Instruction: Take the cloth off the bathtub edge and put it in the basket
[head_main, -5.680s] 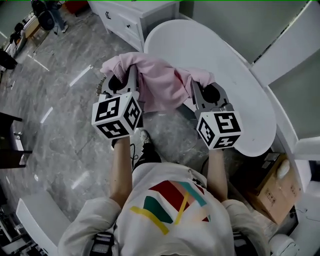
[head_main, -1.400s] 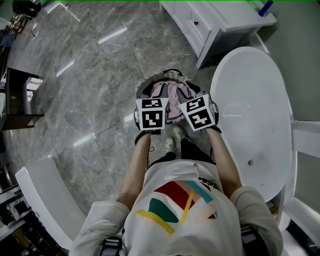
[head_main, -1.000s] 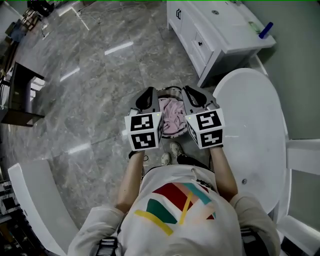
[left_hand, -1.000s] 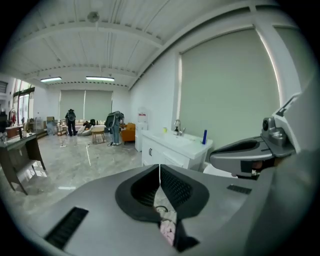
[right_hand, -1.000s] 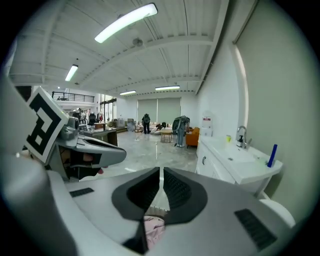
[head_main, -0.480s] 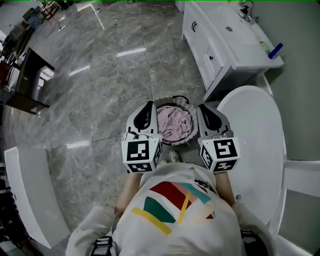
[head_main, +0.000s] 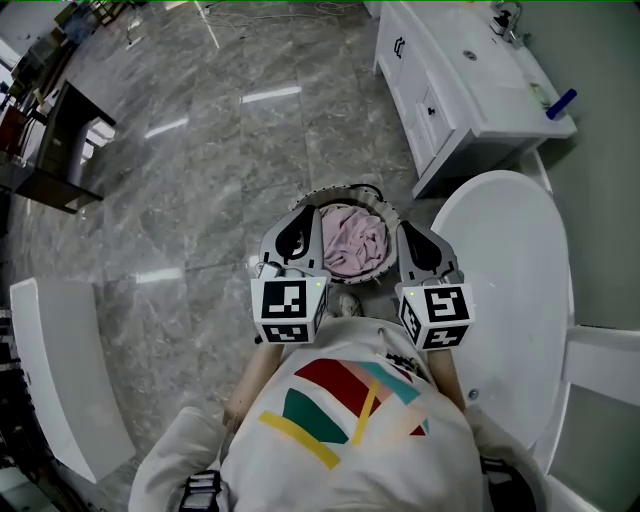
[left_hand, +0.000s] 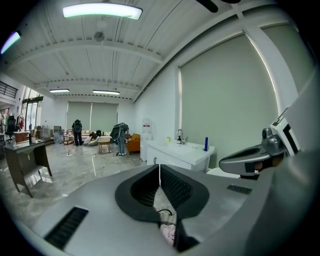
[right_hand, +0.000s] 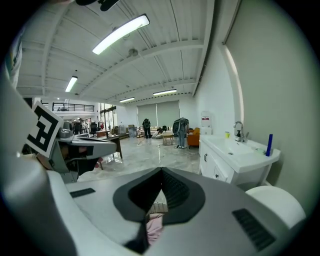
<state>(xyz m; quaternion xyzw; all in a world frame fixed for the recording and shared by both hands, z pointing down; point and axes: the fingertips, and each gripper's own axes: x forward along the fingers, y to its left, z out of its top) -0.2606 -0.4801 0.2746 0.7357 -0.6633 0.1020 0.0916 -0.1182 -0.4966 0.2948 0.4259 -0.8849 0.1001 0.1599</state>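
Obs. from beside the tub:

- Cloth (head_main: 355, 240): pink, crumpled, lies inside the basket (head_main: 340, 195) and fills most of its middle. It is apart from the bathtub (head_main: 520, 300).
- Basket: round, dark rim. It stands on the grey marble floor (head_main: 200, 150), just beside the tub's narrow end and near the corner of the white cabinet (head_main: 440, 110).
- Left gripper (head_main: 298, 220): jaws pressed together tip to tip, nothing btw. them. It is held over the basket's left rim, clear of the cloth.
- Right gripper (head_main: 412, 238): jaws likewise closed tip to tip, empty. It is over the basket's right rim, btw. basket and tub, and not touching the cloth.
- Both gripper views look out level across the room. In each, a bit of pink cloth shows low down, beneath the closed jaws.
- Person's shoe (head_main: 348, 303) is on the floor at the basket's near edge.
- Blue item (head_main: 562, 102) lies on the cabinet top by the sink; too small to tell what it is.
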